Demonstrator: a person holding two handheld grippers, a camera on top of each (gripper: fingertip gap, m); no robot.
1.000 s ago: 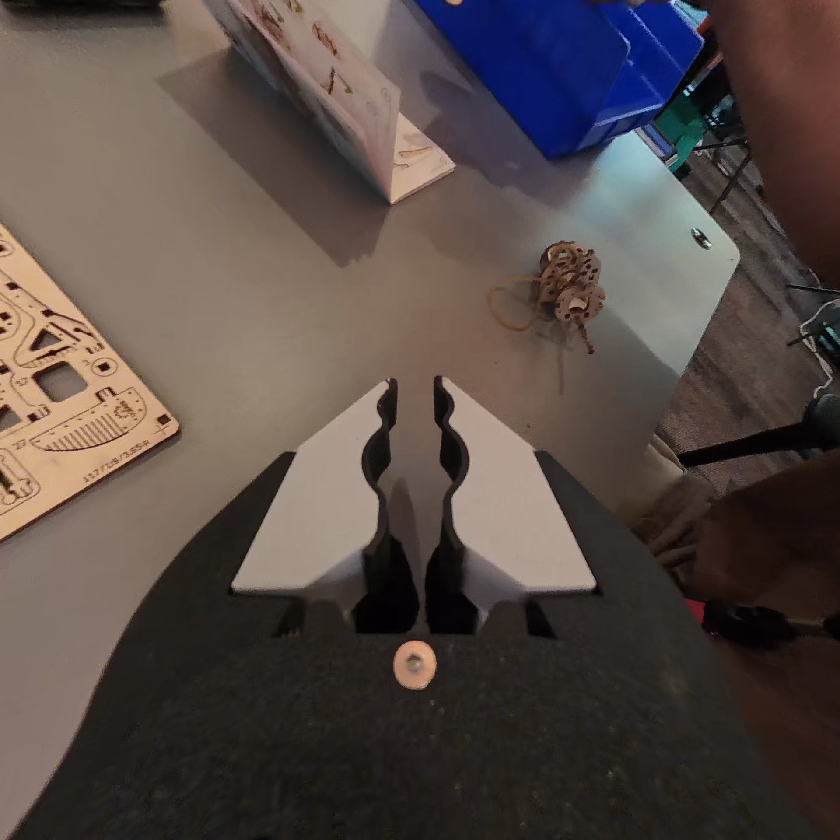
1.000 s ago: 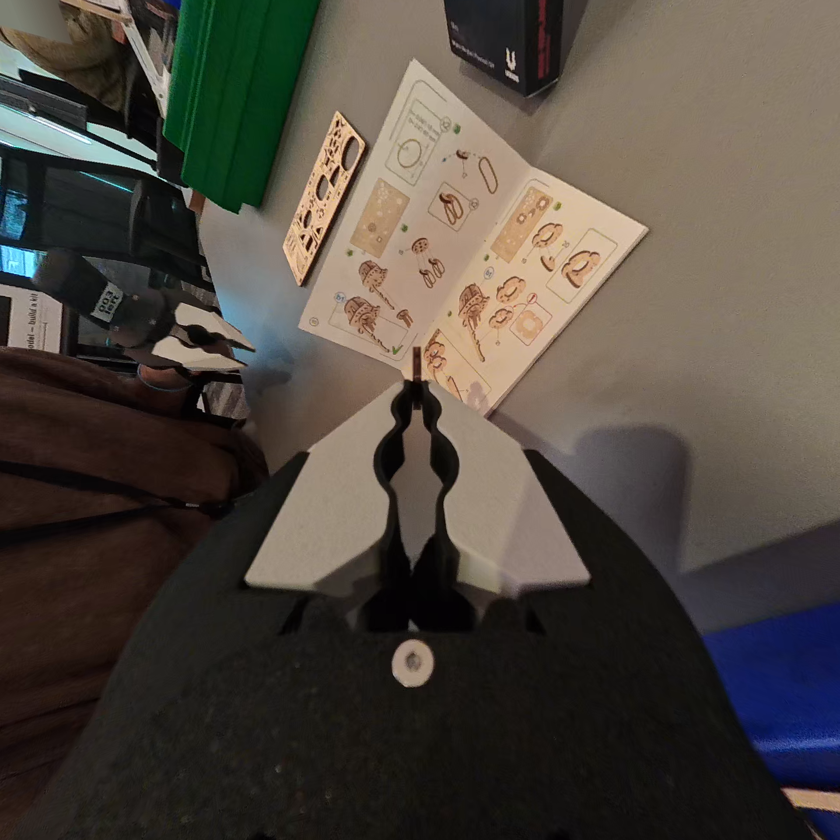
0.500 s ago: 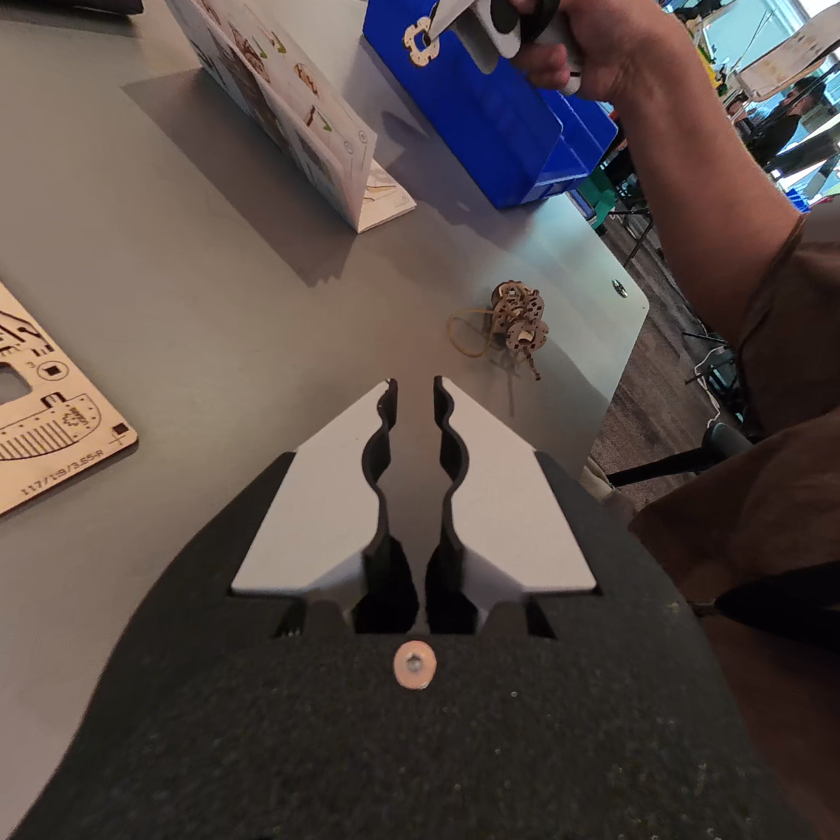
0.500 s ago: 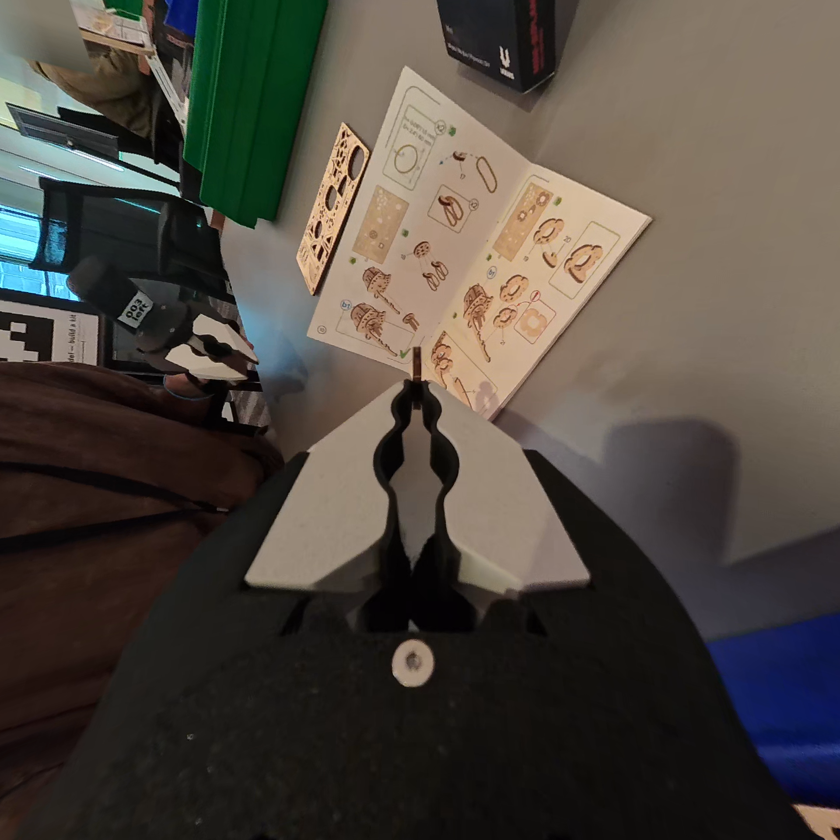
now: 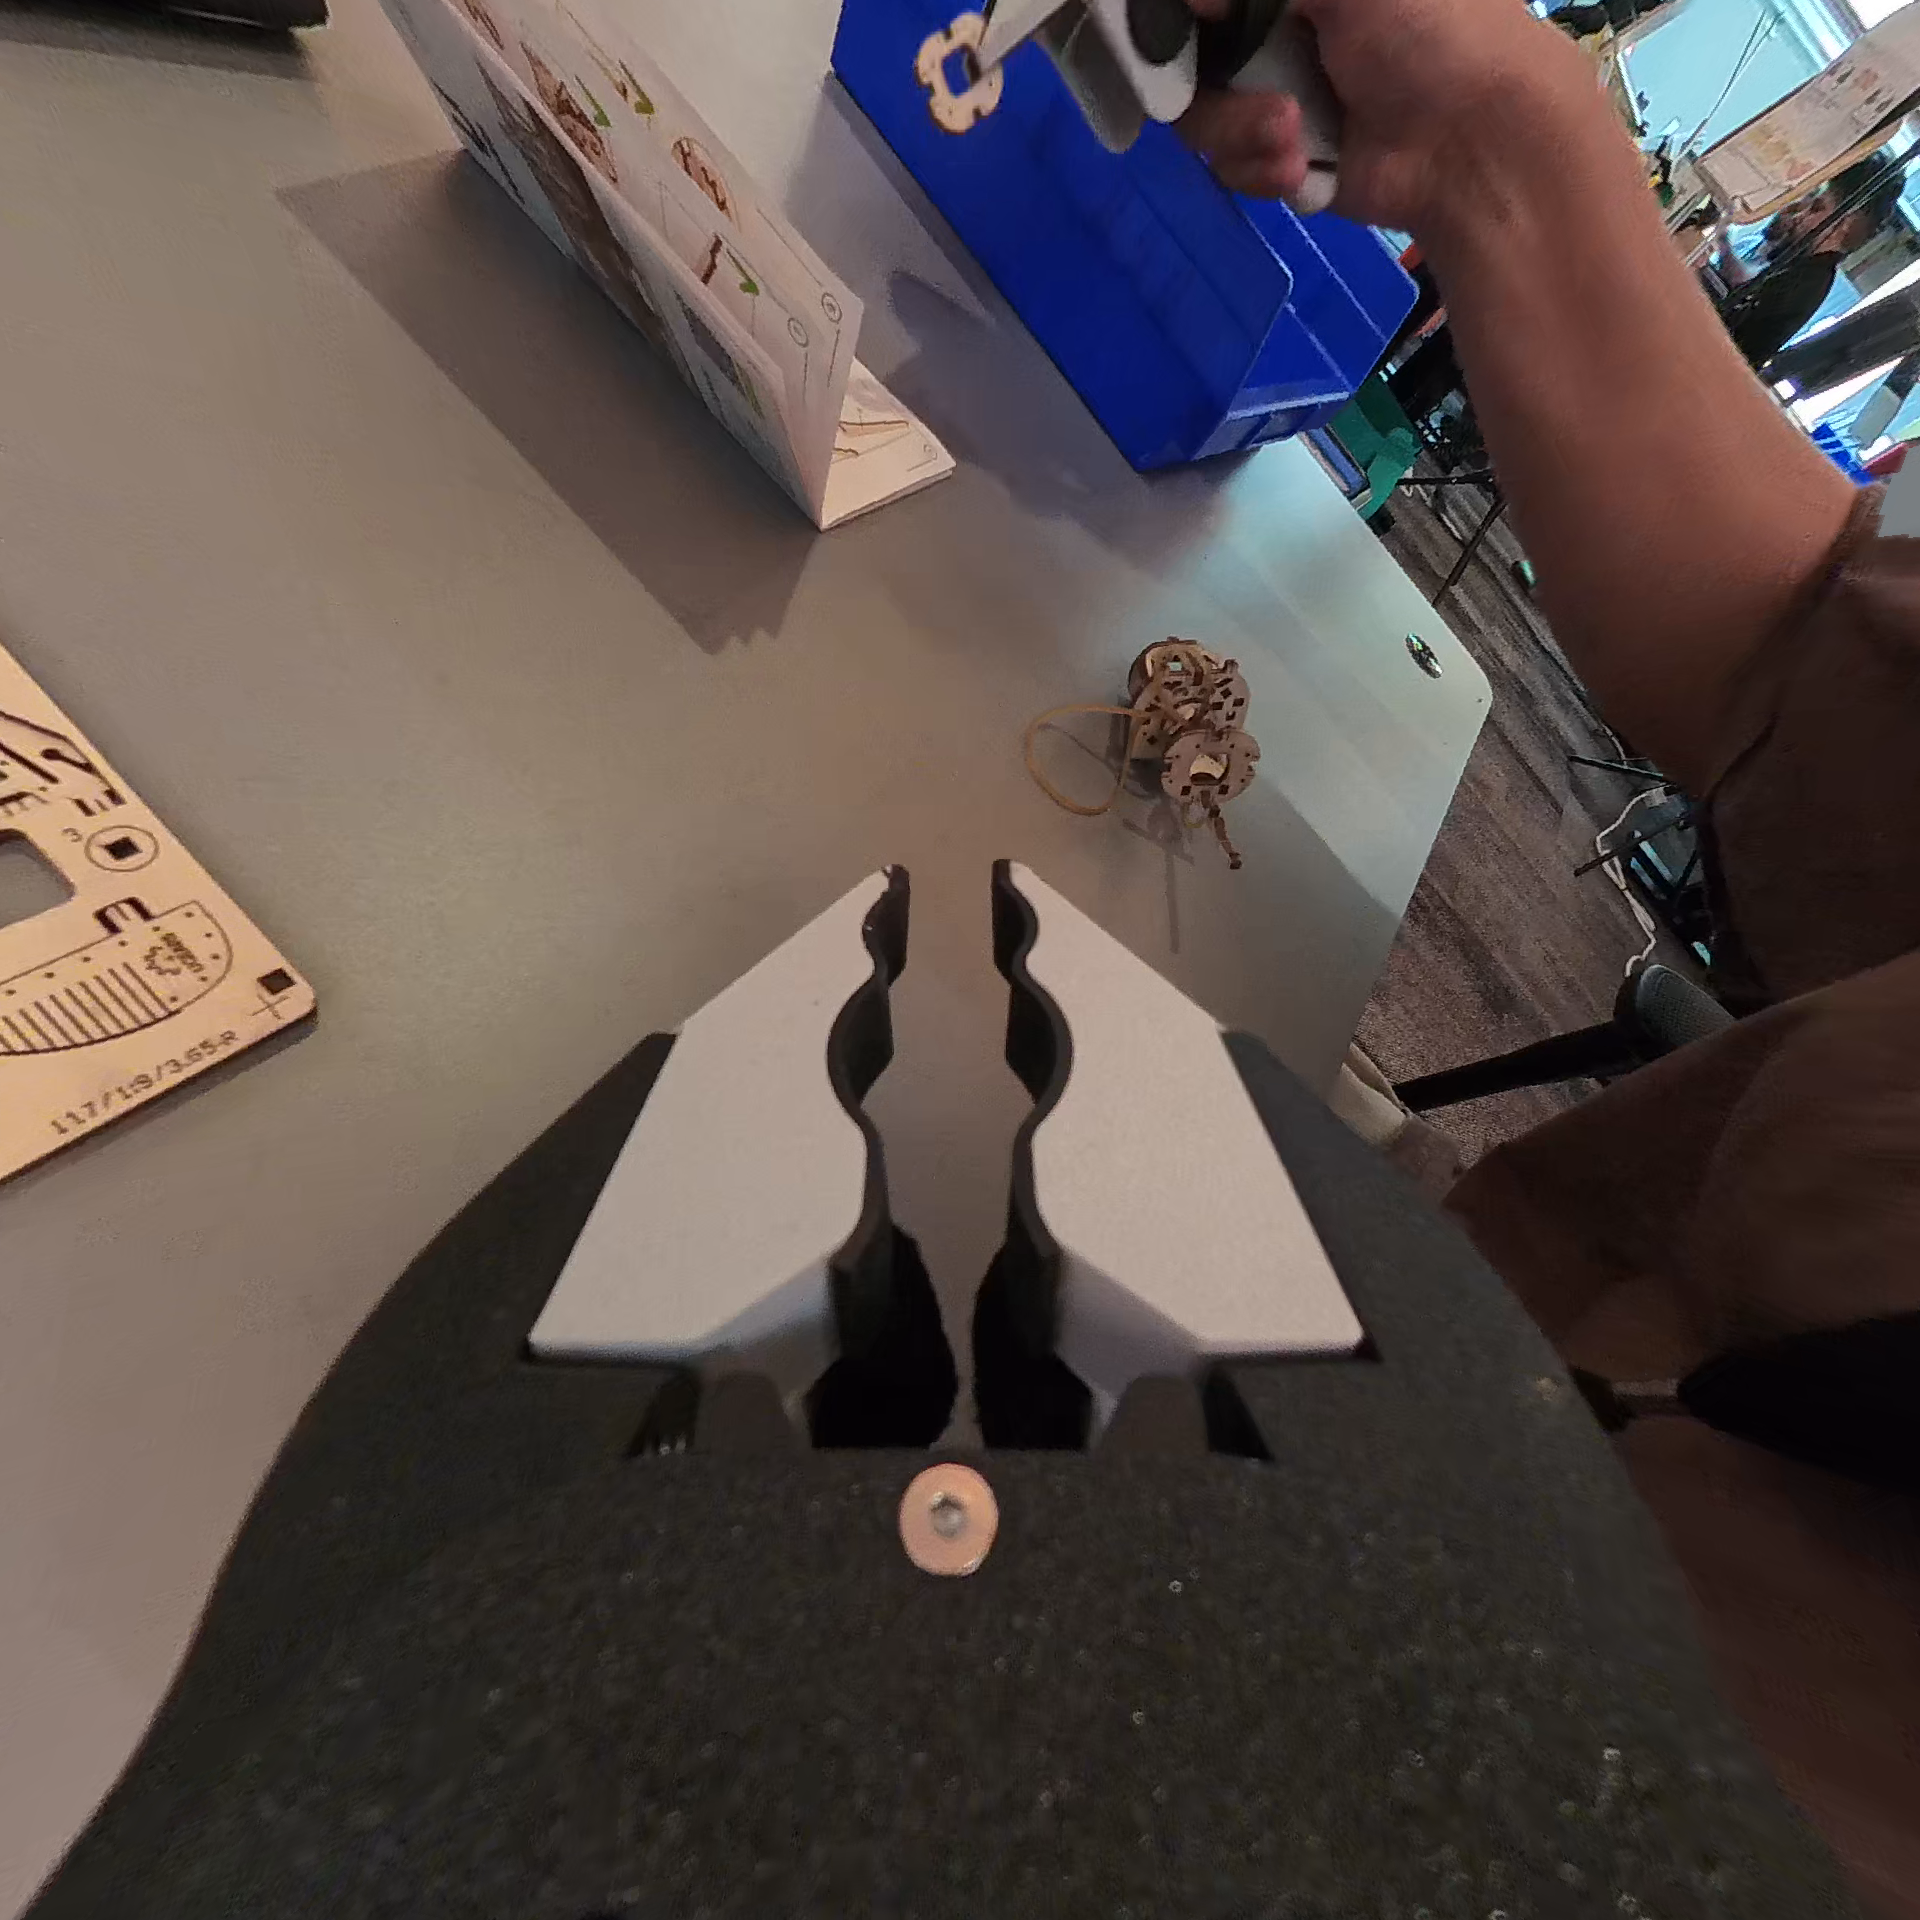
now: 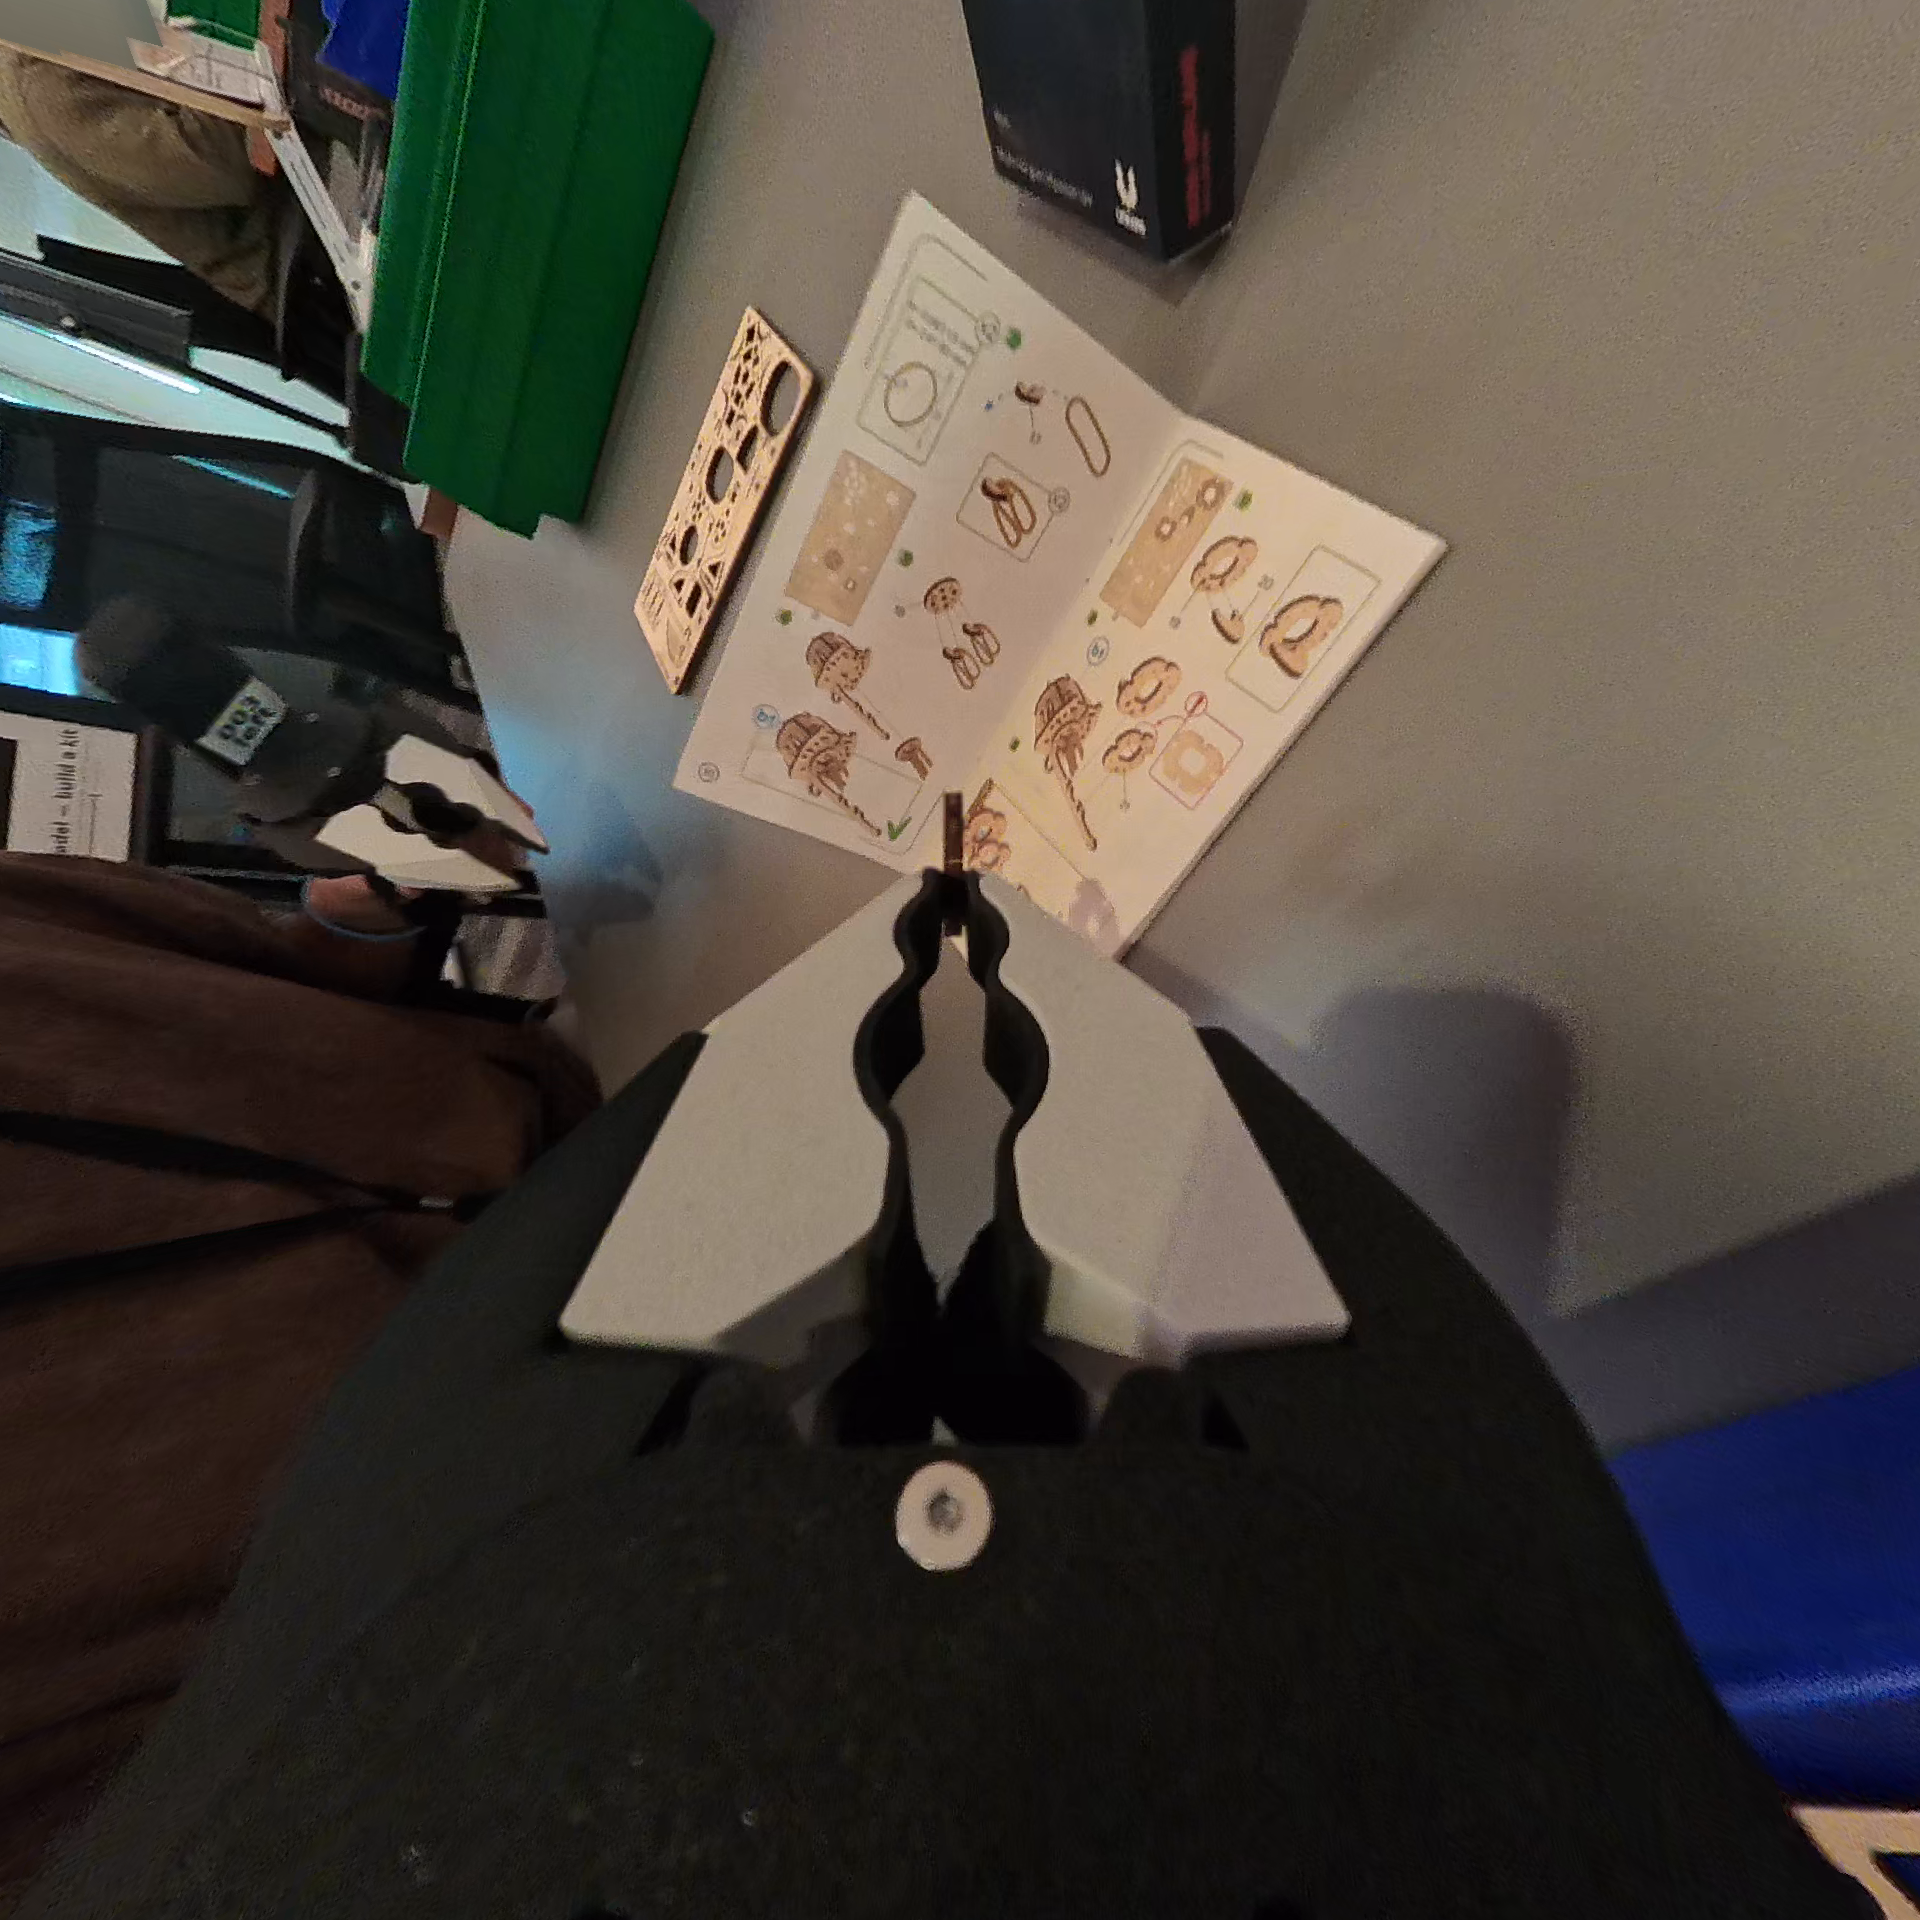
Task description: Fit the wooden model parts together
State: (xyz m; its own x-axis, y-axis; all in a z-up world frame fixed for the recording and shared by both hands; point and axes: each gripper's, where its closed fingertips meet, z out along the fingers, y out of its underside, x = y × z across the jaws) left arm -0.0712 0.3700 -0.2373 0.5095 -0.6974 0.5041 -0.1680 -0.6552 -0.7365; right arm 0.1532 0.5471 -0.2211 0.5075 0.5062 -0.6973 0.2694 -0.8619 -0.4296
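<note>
Wooden and thin, the small cut-out part (image 6: 952, 831) sits pinched edge-on at the very tips of my right claw (image 6: 953, 904), so from there I see only a dark sliver of it. From my left claw's camera the same part (image 5: 954, 73) shows its face: a pale, lobed plate with a hole through the middle, held high over the blue bin (image 5: 1122, 270).

Over the last second my right hand (image 5: 1382, 94) has come into that view and lifted the part up, while the half-built model (image 5: 1190, 727) has slid a little nearer my left claw (image 5: 945, 883). I take this to mean the part is picked and the next job is to bring the two together.

My left claw is slightly parted and has hold of nothing; it hovers above the grey worktop (image 5: 499, 644), with the model ahead and to the right, well apart from the tips.

That model lies on its side near the worktop's edge: perforated round plates stacked on a core, a thin stem pointing my way, and a tan rubber band (image 5: 1070, 758) looped beside it. An instruction booklet (image 6: 1049, 603) lies open beyond my right claw, and a laser-cut sheet (image 5: 125, 987) lies to the left.
</note>
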